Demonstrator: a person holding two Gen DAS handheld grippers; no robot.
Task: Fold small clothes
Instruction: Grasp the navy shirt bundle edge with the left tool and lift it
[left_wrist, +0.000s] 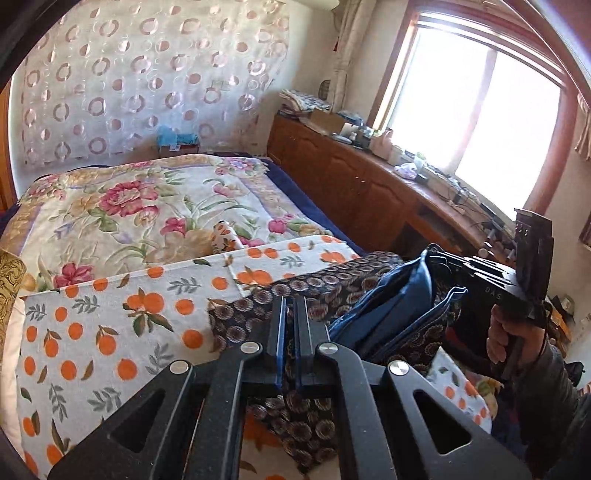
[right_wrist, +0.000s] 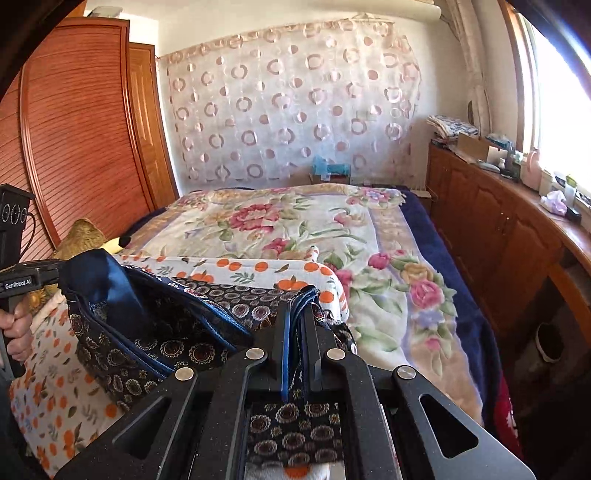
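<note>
Now the left gripper pinches the dark flowery cloth, and the right gripper pinches its shiny blue edge. "GenRobot.AI" shows on the left tool. It hangs over the soft orange-print sheet.

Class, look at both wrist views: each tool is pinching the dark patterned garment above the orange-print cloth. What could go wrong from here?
1. The left tool and right tool each pinch only an edge of the dark patterned garment; it may slip free.
2. The garment hangs bunched with its blue lining exposed, so a fold could set crooked.
3. The orange-print cloth lies directly beneath and might get dragged along.
</note>
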